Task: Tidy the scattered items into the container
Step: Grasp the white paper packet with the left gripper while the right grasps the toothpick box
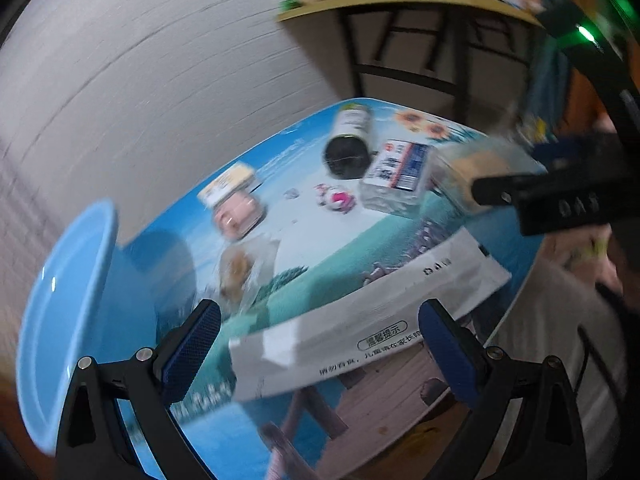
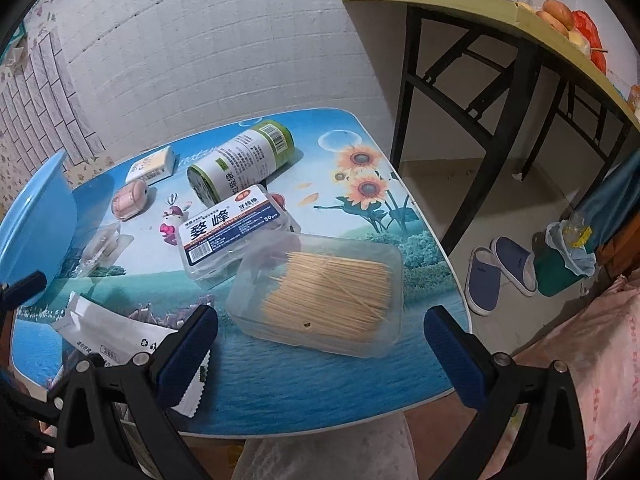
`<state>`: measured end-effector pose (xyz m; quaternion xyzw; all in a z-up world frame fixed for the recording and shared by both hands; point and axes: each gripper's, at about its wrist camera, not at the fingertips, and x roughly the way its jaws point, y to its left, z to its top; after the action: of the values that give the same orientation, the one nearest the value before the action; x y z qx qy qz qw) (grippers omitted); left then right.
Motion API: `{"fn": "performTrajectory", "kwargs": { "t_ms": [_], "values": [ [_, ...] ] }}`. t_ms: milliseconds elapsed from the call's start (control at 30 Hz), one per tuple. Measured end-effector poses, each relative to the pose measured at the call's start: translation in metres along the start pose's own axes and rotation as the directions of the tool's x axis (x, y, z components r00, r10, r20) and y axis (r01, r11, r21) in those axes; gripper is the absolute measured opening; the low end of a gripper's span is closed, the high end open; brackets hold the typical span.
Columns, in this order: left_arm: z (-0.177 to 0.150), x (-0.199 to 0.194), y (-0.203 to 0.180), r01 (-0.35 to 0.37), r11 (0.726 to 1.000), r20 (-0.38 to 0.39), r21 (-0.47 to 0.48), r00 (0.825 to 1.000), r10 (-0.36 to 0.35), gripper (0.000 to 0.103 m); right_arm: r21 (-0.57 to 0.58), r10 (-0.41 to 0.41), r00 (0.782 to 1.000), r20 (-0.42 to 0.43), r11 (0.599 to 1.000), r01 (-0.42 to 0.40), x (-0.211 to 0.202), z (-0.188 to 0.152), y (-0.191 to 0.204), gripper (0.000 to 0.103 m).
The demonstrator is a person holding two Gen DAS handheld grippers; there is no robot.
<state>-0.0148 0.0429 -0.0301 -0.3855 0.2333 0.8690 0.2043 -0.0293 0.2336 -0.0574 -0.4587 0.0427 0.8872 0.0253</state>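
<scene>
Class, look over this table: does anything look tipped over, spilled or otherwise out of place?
Yes. The green-labelled canister lies on its side by the floss-pick box. Nothing looks spilled; the toothpicks stay inside their clear box.

The left gripper (image 1: 320, 344) and right gripper (image 2: 322, 350) both hover with fingers (image 2: 188, 350) spread wide, holding nothing.

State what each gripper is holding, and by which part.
Nothing is held. The left gripper is open above the white packet, and the right gripper is open in front of the toothpick box, fingers touching neither.
</scene>
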Motion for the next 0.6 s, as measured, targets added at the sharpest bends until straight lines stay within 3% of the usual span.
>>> {"fn": "performTrajectory", "kwargs": {
  "t_ms": [133,600],
  "values": [
    [0.007,0.005,-0.007,0.045,0.995,0.019,0.094,0.999,-0.047,0.100,-0.001,0.001,1.000,-0.015,1.000,-0.001,0.005,0.000,0.002,0.103],
    [0.001,0.022,-0.017,0.222,0.960,-0.013,0.173,0.975,-0.223,0.095,0.009,-0.035,0.998,-0.055,0.999,0.036,0.024,0.006,0.005,0.103]
  ]
}}
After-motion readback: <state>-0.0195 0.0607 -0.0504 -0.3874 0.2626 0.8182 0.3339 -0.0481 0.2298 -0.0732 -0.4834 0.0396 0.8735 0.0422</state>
